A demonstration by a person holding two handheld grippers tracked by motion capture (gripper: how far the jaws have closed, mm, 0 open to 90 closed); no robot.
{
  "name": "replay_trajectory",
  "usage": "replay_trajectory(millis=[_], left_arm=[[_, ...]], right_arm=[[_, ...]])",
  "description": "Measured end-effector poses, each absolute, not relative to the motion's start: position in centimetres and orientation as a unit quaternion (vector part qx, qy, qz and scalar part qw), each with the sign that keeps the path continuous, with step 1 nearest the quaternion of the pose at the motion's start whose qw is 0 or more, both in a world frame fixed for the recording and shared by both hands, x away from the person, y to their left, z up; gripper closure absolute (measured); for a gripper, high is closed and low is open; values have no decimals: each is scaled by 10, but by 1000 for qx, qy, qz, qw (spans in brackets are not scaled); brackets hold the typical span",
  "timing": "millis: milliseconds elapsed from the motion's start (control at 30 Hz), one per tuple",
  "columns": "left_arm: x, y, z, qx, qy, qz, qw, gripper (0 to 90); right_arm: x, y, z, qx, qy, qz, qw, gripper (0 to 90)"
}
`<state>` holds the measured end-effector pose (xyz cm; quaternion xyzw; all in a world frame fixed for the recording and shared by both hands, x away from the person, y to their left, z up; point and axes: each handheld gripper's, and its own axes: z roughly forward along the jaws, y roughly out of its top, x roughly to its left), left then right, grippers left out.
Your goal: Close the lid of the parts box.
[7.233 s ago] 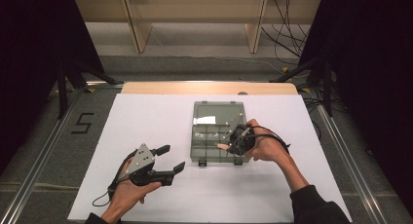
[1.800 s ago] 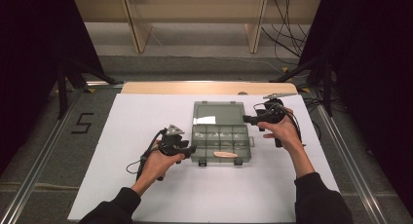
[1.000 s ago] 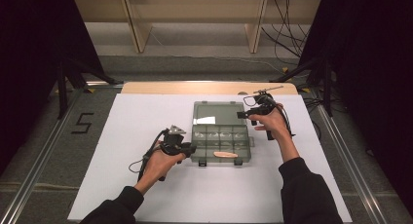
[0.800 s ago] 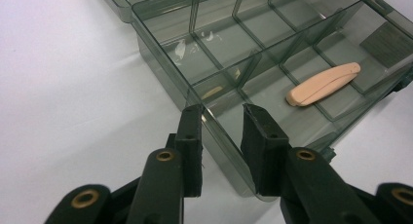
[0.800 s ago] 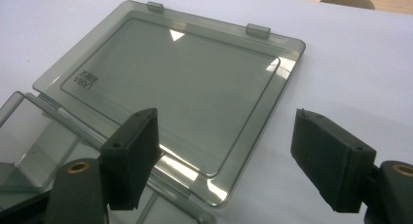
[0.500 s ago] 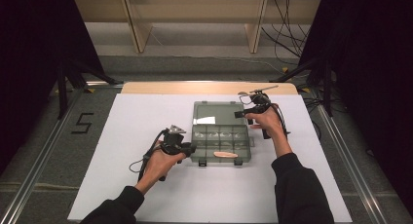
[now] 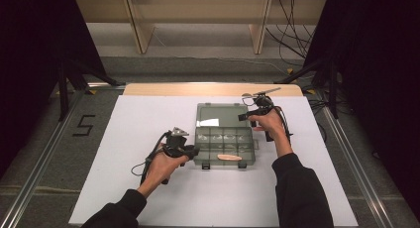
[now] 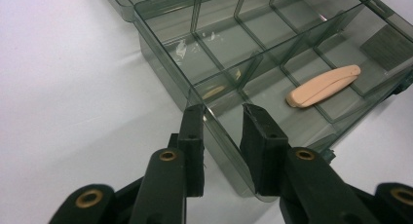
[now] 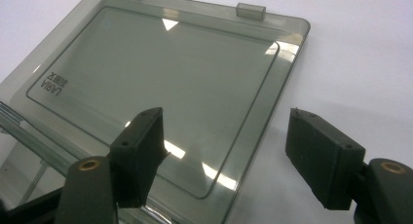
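Pinning the organizer box (image 8: pixel 229 63) wall with our left hand-held gripper (image 8: pixel 221 121) so it won't slide; right hand-held gripper (image 9: pixel 224 151), jaws just narrowing yet spread, straddles the lid (image 9: pixel 160 87) edge.

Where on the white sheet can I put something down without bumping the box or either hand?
Bare sheet lies left of the left gripper, out to the sheet's left edge, and along the near edge between the two sleeves. The white sheet is also bare left of the open lid. It is crowded around the compartment box and the right gripper beside the lid.
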<state>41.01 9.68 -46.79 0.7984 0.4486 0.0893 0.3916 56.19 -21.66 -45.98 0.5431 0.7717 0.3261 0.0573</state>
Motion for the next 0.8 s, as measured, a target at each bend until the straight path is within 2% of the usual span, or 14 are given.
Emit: replay_trajectory(millis=[233, 700, 733, 800], left_arm=[[410, 97, -468, 798, 448, 90, 393, 708], [410, 97, -468, 799, 447, 90, 393, 708], [411, 97, -468, 800, 445, 89, 392, 708], [411, 98, -468, 800, 445, 89, 393, 708]], right_arm=[[562, -215, -465, 547, 771, 323, 45, 313], [564, -214, -469, 555, 765, 325, 31, 368], [565, -215, -472, 545, 771, 327, 41, 368], [564, -215, -471, 551, 767, 327, 26, 369]])
